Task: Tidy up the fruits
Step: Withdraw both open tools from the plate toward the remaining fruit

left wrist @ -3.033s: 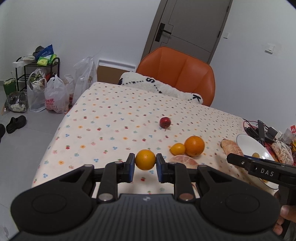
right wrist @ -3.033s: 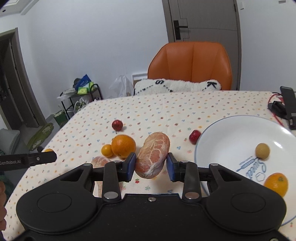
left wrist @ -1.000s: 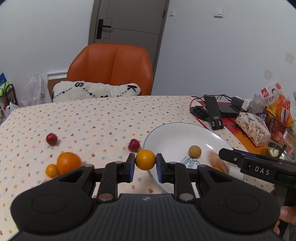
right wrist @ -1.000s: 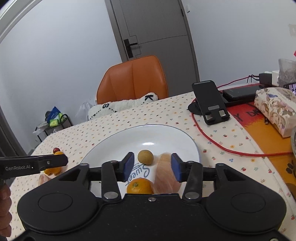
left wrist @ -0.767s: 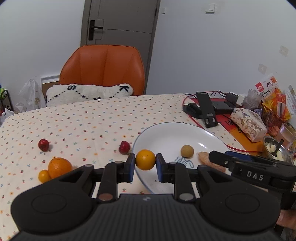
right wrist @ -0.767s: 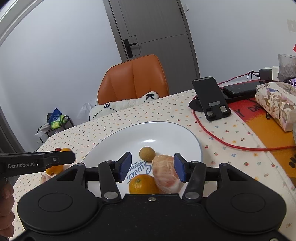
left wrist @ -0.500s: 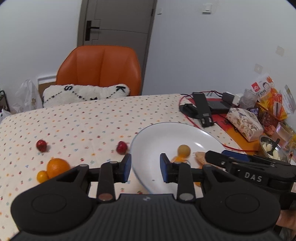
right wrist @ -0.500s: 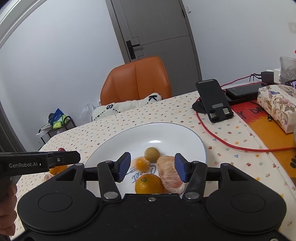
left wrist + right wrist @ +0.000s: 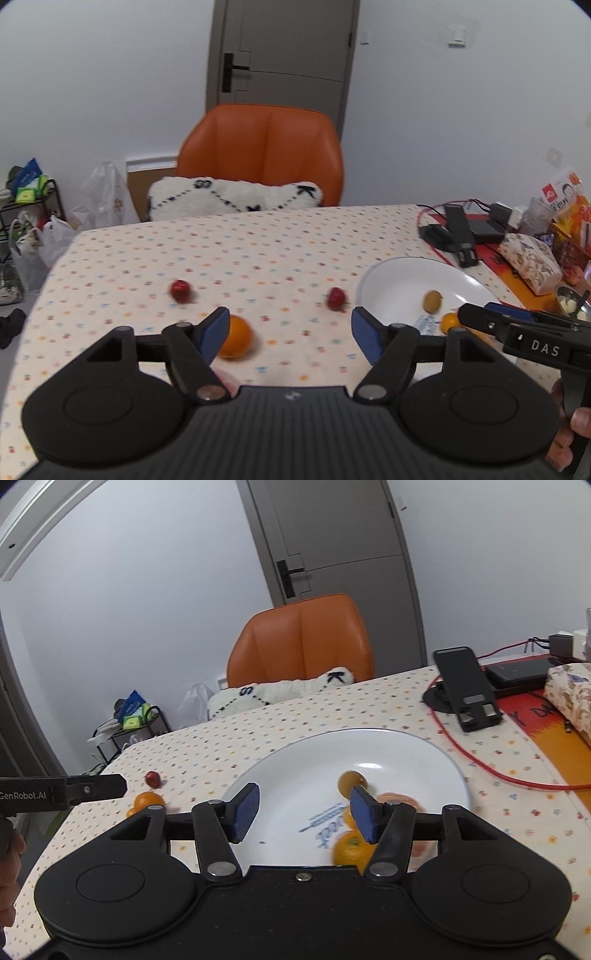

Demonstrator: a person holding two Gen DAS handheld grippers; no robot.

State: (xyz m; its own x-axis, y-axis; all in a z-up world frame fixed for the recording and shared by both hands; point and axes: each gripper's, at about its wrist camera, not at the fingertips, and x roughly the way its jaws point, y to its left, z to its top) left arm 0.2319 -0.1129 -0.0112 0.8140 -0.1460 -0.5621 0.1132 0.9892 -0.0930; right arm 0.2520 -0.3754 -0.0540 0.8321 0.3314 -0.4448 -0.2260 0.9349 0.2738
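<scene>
— What have your grippers got hold of?

— Nothing. My left gripper (image 9: 290, 334) is spread wide and empty above the dotted tablecloth (image 9: 258, 254). My right gripper (image 9: 303, 814) is also wide open and empty, over the white plate (image 9: 314, 764).

— Where is the fruit?

— On the left side, a large orange (image 9: 236, 336) lies on the cloth just beside my left finger's blue pad. Two small red fruits (image 9: 180, 290) (image 9: 336, 298) sit farther ahead, the second near the plate's rim.

— And in the plate?

— A small brownish fruit (image 9: 351, 781) just beyond my right finger's tip, an orange (image 9: 349, 851) below that finger, and a peeled citrus piece (image 9: 400, 801) partly hidden behind it.
</scene>
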